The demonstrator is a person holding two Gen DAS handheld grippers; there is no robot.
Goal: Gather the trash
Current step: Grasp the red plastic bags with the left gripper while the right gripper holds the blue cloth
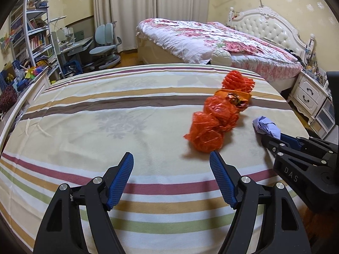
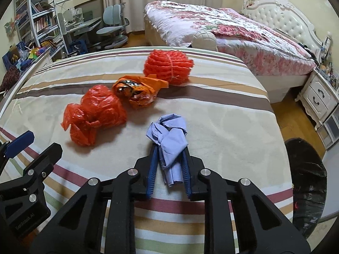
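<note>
Blue wad (image 2: 169, 141) lengthwise between right hand-held gripper (image 2: 169, 150) fingers.

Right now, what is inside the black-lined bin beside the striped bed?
The bin shows only crinkled black liner and a small red scrap on its near wall. Its bottom is dark and cut off by the picture's edge, so any trash lying deeper inside cannot be seen.
</note>
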